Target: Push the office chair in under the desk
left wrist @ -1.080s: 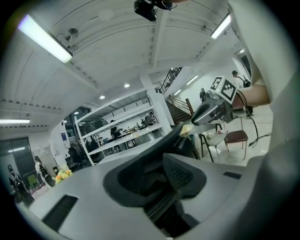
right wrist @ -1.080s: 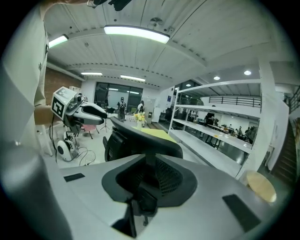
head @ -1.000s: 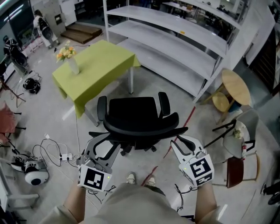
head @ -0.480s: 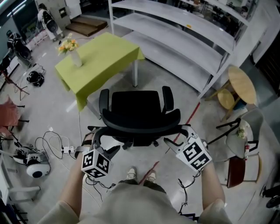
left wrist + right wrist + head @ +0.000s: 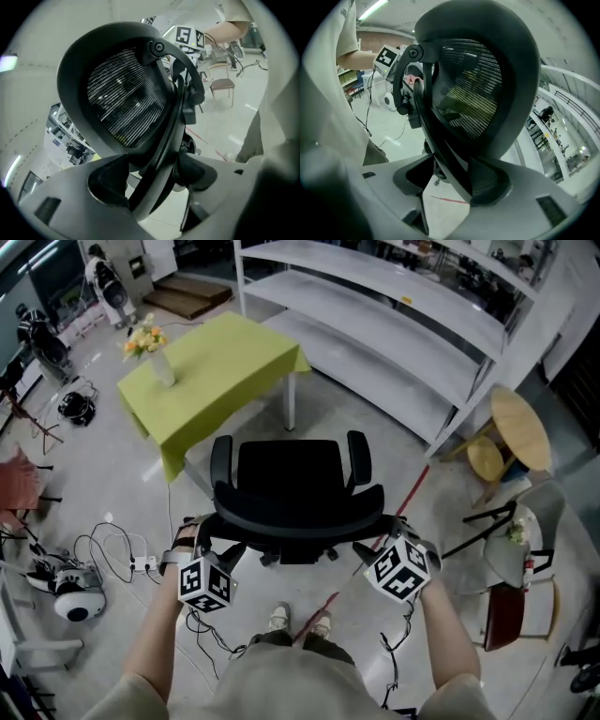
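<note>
The chair (image 5: 286, 474) stands on the floor just in front of the bench (image 5: 225, 371), its seat turned toward the green cloth and its backrest toward the person. The seat's front is near the bench's near edge, not under it.

The left gripper (image 5: 208, 547) is at the left end of the backrest and the right gripper (image 5: 377, 542) at the right end, with both marker cubes just behind the backrest's curved top. In the left gripper view, the jaws of the left gripper (image 5: 150, 174) are closed on a dark bar of the backrest frame, with the mesh (image 5: 124, 96) rising above them. In the right gripper view, the jaws of the right gripper (image 5: 450, 180) clamp the frame bar on the other side in the same way.

A vase (image 5: 159, 369) of flowers stands on the bench's far left corner. White shelves (image 5: 394, 324) run behind the bench, and cables (image 5: 112, 554) lie on the floor to the left.
</note>
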Available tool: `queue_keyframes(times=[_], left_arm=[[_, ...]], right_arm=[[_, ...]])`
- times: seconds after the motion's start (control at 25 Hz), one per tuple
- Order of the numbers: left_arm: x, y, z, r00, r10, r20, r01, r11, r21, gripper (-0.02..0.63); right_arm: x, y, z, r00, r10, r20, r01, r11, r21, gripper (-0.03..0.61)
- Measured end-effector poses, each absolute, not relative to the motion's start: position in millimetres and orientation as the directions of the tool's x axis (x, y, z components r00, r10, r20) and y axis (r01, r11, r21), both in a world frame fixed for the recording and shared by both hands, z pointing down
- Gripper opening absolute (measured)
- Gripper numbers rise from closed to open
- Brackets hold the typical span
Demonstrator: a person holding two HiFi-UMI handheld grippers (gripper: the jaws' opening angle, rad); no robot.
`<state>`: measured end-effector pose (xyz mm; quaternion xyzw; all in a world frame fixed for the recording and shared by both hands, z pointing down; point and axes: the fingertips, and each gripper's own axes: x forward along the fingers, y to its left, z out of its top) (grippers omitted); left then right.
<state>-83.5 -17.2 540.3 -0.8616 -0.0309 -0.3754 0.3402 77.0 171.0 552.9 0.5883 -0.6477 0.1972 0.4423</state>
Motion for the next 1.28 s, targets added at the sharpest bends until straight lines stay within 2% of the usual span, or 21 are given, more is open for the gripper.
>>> queue_keyframes(times=[0.4,1.28], left_arm=[[-81,-14,542,0.728,-0.187,0.660,0.277,-0.801,-0.531,0.316],[-26,-64,545,0.712,-0.347,0.610,0.093,-0.815,-0.572,0.333]], right_arm=[[86,171,554,0.089,-0.594,0.799,-0.923,0.252,0.290,0.235],[168,95,560,0.102,-0.702,0.705,-0.812,0.351,0.467,0.253]])
